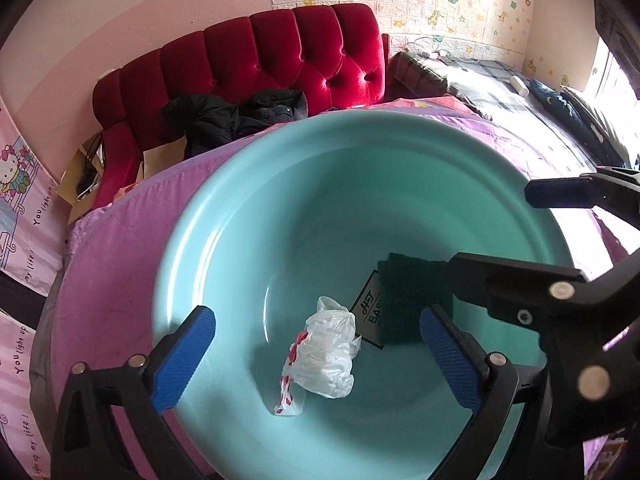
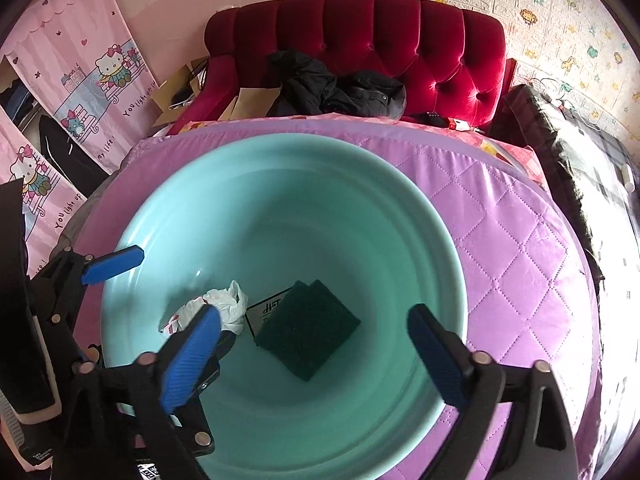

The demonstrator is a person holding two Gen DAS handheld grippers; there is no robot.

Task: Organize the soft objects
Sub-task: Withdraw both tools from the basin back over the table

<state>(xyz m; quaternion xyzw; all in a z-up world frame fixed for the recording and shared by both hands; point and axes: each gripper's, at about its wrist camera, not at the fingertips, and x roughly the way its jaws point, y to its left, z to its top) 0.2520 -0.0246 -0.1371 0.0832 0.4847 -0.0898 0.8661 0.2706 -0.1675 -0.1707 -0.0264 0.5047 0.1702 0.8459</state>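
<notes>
In the teal basin [image 1: 192, 240], the crumpled plastic bag [image 1: 322, 354] lies lower centre between the left gripper's [image 1: 320, 360] released jaws, while the right gripper [image 2: 316, 354], also released, brackets the dark green scouring pad [image 2: 308, 328].

Left gripper [image 1: 316, 360] is being held with jaws spread wide, nothing gripped, tilted downward. Right gripper [image 2: 316, 356] is likewise being held agape and empty, angled down. Both are being kept close side by side, with right gripper's fingers [image 1: 560, 192] being seen on left view's right edge.
</notes>
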